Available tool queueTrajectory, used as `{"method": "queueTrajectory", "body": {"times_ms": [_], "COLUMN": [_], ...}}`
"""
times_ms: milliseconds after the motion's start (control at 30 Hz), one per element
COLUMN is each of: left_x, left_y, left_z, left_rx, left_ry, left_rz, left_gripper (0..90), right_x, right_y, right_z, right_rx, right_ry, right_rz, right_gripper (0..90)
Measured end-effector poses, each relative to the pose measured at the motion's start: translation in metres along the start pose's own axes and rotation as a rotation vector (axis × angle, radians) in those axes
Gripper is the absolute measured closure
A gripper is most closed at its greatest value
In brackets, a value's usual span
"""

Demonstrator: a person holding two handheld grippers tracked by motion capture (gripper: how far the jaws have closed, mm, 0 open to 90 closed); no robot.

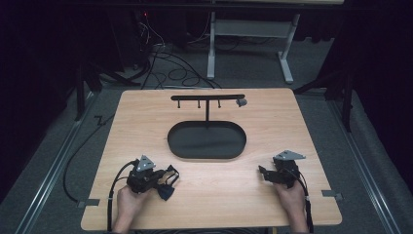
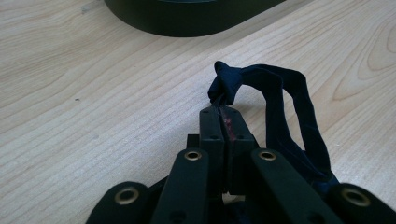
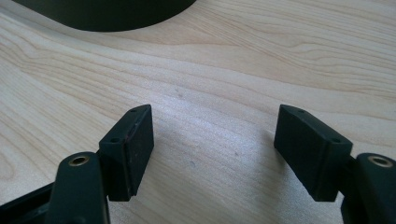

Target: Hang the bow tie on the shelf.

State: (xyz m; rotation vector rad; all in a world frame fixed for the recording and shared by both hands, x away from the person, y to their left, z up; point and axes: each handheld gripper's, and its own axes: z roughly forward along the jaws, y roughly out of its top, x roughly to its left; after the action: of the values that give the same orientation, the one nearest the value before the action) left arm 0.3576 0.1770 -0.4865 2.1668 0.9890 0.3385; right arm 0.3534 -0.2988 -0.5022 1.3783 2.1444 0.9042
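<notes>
My left gripper (image 1: pixel 167 179) (image 2: pixel 223 110) is shut on a dark blue fabric loop (image 2: pixel 280 107), a band with a knotted end that pokes out past the jaw tips. The loop (image 1: pixel 168 185) hangs just over the wooden table near the front left. My right gripper (image 1: pixel 263 173) (image 3: pixel 214 140) rests low over the table at the front right, open, with bare wood between its jaws. A black stand with an oval tray base (image 1: pixel 207 141) and a T-shaped bar with small hooks (image 1: pixel 207 97) sits at the table's middle.
A small grey piece (image 1: pixel 241 102) hangs at the bar's right end. The tray's dark rim (image 2: pixel 187 21) (image 3: pixel 107 14) lies ahead of both grippers. Bare wood (image 1: pixel 214 190) lies between my hands. Cables and a desk frame (image 1: pixel 248 44) stand on the floor behind.
</notes>
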Motion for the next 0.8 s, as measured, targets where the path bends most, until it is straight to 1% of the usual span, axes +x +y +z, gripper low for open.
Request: {"method": "queueTrajectory", "body": {"times_ms": [133,367,400,433,567,733,800], "left_x": [-0.001,0.000,0.000,0.000,0.000,0.000,0.000], "left_y": [0.000,0.003,0.003,0.004,0.006,0.011,0.013], "left_z": [-0.004,-0.015,-0.015,-0.018,-0.024,-0.028,-0.030], "left_rx": [-0.004,-0.044,-0.044,-0.059,-0.084,-0.094,-0.108], "left_ry": [0.006,0.000,0.000,-0.003,-0.010,-0.018,-0.025], "left_rz": [0.005,-0.007,-0.007,-0.008,-0.014,-0.013,-0.014], "left_gripper": [88.3,88.4,88.4,88.4,88.4,88.5,88.5], "right_x": [0.000,0.000,0.000,0.000,0.000,0.000,0.000], "right_y": [0.000,0.000,0.000,0.000,0.000,0.000,0.000], "right_z": [0.000,0.000,0.000,0.000,0.000,0.000,0.000], "right_rx": [0.000,0.000,0.000,0.000,0.000,0.001,0.000], "right_ry": [0.000,0.000,0.000,0.000,0.000,0.000,0.000], "right_rz": [0.000,0.001,0.001,0.001,0.001,0.002,0.001], "right_gripper": [29.8,29.8,29.8,29.8,29.8,29.8,29.8]}}
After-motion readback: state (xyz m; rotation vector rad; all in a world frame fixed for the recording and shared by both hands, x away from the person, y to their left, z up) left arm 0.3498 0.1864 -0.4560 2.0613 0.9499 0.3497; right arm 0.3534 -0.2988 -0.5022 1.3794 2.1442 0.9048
